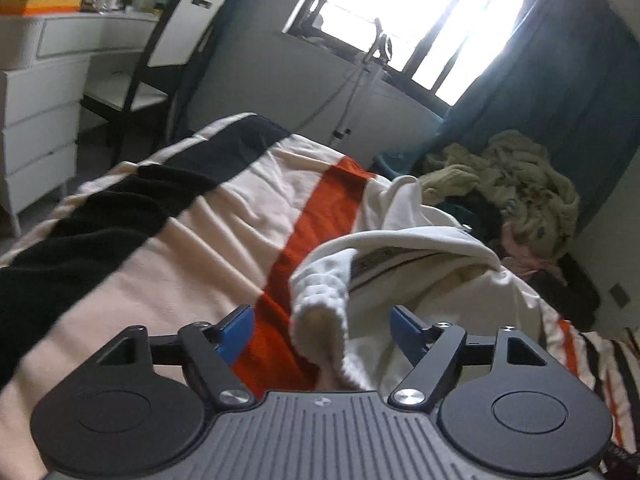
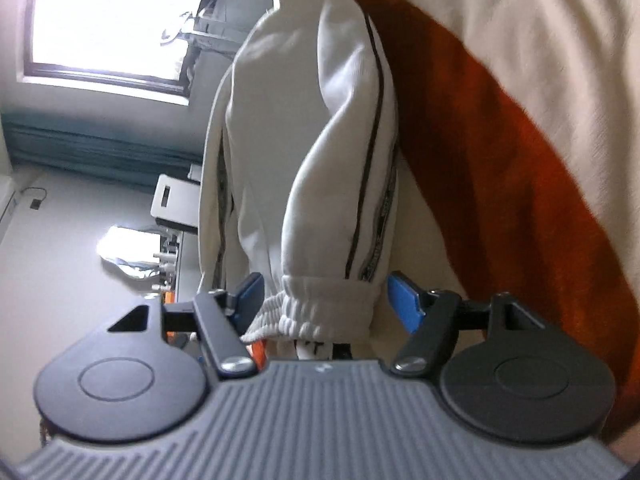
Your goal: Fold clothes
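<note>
1. Across the lower centre of the left wrist view, the left gripper (image 1: 322, 330) has its blue-padded jaws spread apart, a bunched ribbed edge of the white sweatpants (image 1: 420, 256) lying between them; whether either pad touches the cloth cannot be told.
2. Behind it, the garment lies crumpled on a striped blanket (image 1: 200, 236) of cream, black and orange, its far folds running out of sight toward the right edge.
3. At upper right, a glaring window (image 1: 420, 20) washes out all detail; a heap of pale clothing (image 1: 516, 176) under the teal curtain (image 1: 560, 80) is too blurred to identify.
4. At upper left stand a white dresser (image 1: 36, 120) and a chair (image 1: 168, 56).
5. Rotated sideways, the right wrist view shows the right gripper (image 2: 324, 300) open too, with an elastic cuff (image 2: 320, 308) of the sweatpants between the pads; the cuff's lower end is hidden behind the gripper body.
</note>
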`<action>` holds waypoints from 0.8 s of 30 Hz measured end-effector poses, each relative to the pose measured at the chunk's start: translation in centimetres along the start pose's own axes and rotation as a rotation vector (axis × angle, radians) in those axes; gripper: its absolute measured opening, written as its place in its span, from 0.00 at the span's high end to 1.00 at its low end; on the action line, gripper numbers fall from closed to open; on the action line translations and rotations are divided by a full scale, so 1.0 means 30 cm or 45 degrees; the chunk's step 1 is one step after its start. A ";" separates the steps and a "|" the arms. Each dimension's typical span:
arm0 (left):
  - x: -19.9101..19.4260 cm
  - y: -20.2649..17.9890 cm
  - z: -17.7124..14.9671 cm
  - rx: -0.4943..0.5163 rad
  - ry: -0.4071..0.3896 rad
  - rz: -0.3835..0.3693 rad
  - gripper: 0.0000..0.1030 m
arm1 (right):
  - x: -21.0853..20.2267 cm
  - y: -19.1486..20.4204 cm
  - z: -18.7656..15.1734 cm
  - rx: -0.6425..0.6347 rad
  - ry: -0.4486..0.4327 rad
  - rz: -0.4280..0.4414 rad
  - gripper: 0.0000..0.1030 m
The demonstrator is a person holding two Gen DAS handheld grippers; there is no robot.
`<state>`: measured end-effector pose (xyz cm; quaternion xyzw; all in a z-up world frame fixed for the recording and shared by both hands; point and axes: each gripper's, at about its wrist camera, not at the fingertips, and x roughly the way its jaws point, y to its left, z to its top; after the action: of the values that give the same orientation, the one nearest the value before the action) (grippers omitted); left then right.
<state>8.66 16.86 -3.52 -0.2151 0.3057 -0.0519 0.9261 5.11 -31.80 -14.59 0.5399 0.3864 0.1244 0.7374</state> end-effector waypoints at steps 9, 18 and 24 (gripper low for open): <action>0.264 0.050 -0.004 -0.195 0.174 -0.020 0.47 | 0.113 0.009 0.021 -0.047 0.012 -0.039 0.31; 0.274 0.014 -0.019 -0.238 0.043 0.070 0.83 | 0.238 0.143 -0.132 -0.229 0.012 -0.011 0.60; 0.167 0.105 0.194 -0.267 -0.176 0.186 0.85 | 0.328 0.261 -0.294 -0.307 0.021 0.101 0.73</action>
<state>16.02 20.70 -3.40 -0.2909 0.2597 0.0626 0.9187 7.33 -16.69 -12.94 0.4609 0.3532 0.2035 0.7883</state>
